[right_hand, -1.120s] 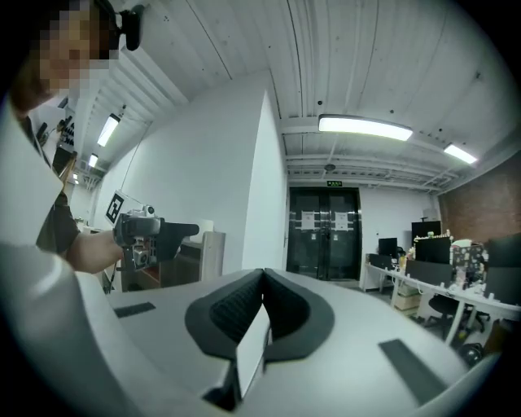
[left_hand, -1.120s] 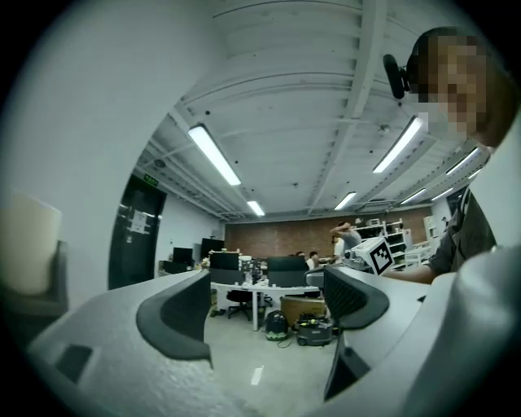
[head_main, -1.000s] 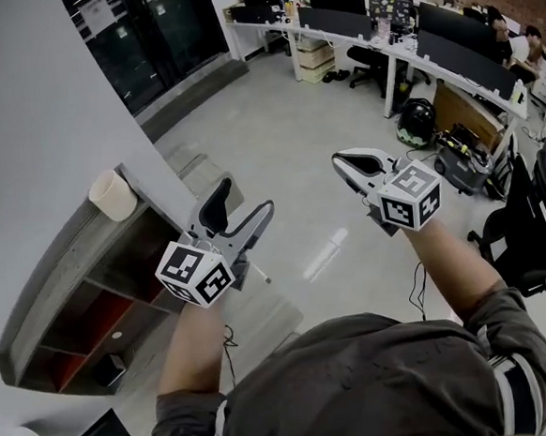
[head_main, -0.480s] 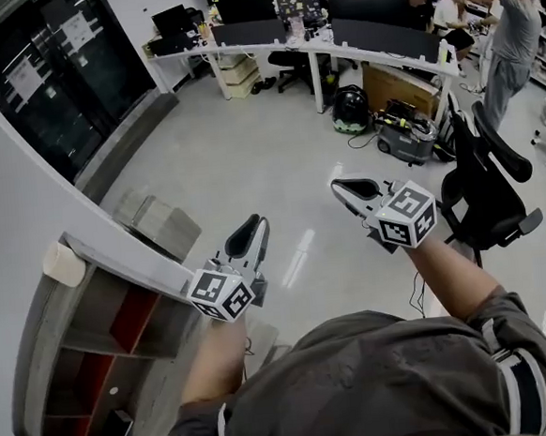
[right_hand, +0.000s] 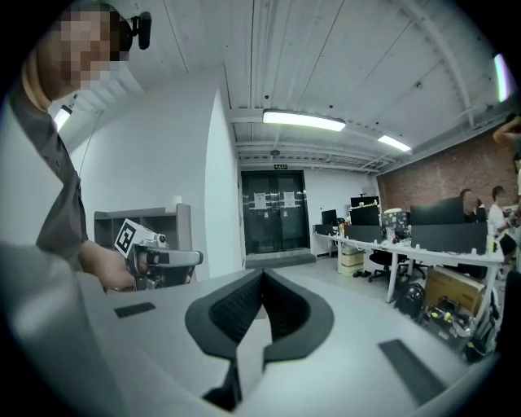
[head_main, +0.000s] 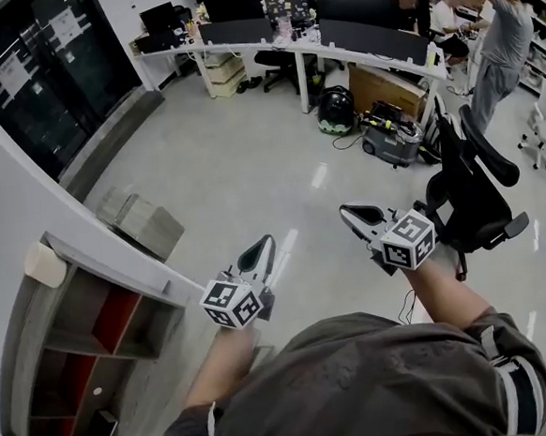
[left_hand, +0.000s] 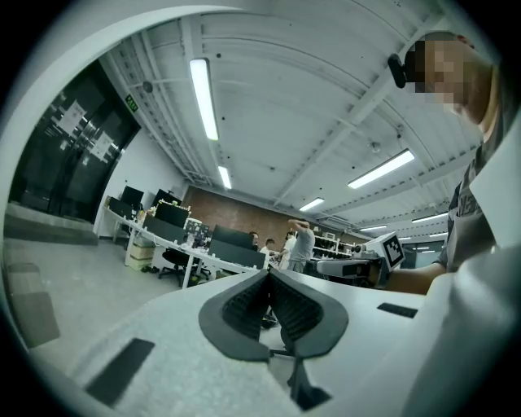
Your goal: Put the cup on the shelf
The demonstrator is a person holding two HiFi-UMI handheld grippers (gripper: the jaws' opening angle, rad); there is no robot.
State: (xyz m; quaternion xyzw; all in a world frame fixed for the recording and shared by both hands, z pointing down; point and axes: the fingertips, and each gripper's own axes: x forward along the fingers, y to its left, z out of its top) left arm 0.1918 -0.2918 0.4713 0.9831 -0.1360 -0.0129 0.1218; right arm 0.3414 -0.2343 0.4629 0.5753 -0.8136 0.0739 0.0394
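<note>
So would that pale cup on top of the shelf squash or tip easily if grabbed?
The cup looks plain, pale and paper-like, so it is probably light and easily squashed. It stands near the end of the shelf top, so a sideways nudge could well tip it or knock it off. Whether it holds anything cannot be seen.

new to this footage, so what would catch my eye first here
Two tongs with marker cubes are held out over the shiny grey floor. The left tongs, which have just been closing, and the right tongs are both shut with nothing between them. At the far left a pale cup sits on top of the grey shelf by the white wall.
</note>
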